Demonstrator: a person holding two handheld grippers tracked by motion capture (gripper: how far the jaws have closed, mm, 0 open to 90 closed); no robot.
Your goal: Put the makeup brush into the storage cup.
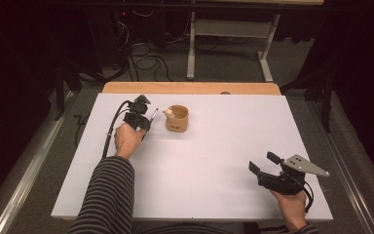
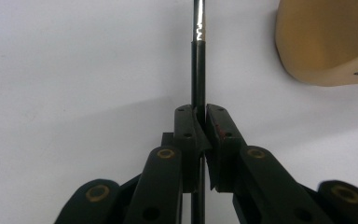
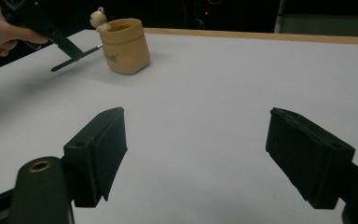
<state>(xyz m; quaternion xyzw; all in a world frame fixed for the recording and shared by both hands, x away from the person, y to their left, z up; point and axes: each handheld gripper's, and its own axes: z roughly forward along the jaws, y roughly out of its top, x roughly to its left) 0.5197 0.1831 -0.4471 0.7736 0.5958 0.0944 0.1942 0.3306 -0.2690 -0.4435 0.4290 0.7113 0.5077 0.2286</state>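
Left gripper view, gripper [image 2: 200,126] clamping pen [image 2: 198,60] (cup [image 2: 328,42] nearby)

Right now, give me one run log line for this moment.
left gripper: shut on pen, beside cup | right gripper: open, idle over table

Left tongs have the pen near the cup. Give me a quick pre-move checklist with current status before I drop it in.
1. Grip on pen: left tongs are shut on its shaft; ok.
2. Pen tip aimed at the tan cup: it points toward the cup from beside it, not above the rim; not ok.
3. Cup upright on the white table: ok.
4. Room inside the cup: a small figure sits at the rim, interior hidden; cannot tell.
5. Right tongs open and well apart from the cup: ok.
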